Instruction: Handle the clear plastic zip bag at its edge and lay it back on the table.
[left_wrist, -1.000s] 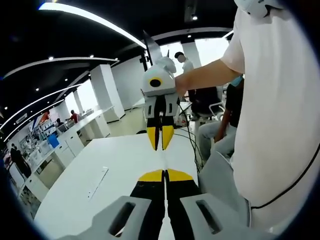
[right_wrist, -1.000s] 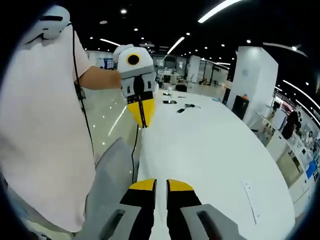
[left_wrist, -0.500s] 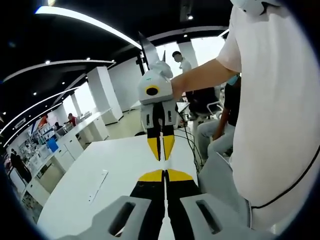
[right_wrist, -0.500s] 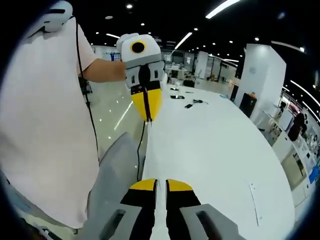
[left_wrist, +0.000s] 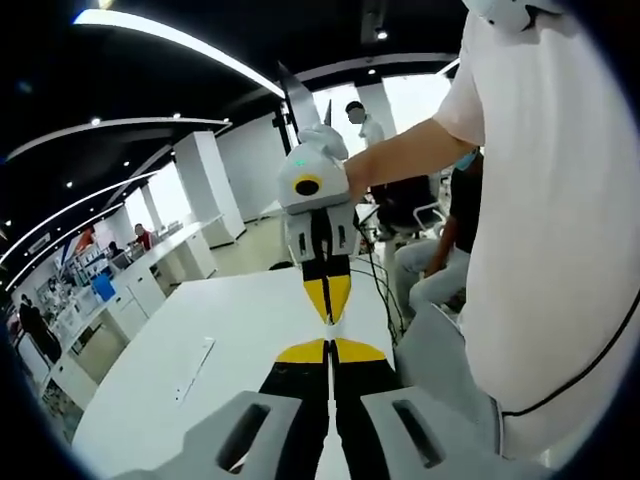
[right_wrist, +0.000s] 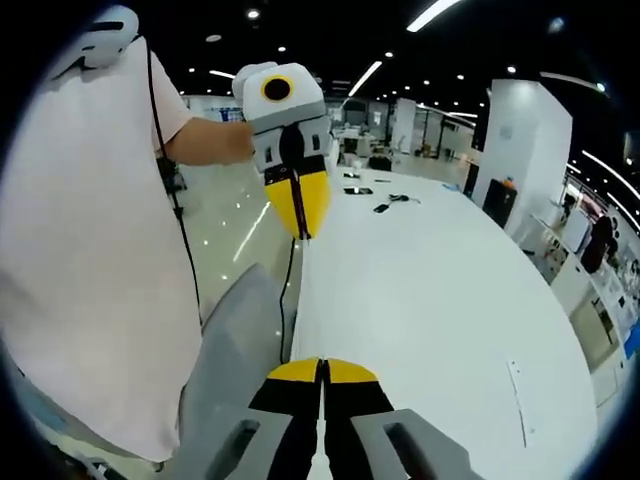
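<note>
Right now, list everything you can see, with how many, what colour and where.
table: one, white, long, under both grippers
flat strip: one, pale, lying on the table away from the grippers
chair: one, grey, at the table's edge beside the person
small items: a few, dark, at the table's far end
pillar: one, white, beyond the table
seated person: one, dark top, behind the table
shirt: one, white, on the person holding the grippers
left gripper: yellow tips, jaws shut, above the table
right gripper: yellow tips, jaws shut, facing the left gripper

Two closed tongs (left_wrist: 329, 352) above white table (left_wrist: 235, 340)
</note>
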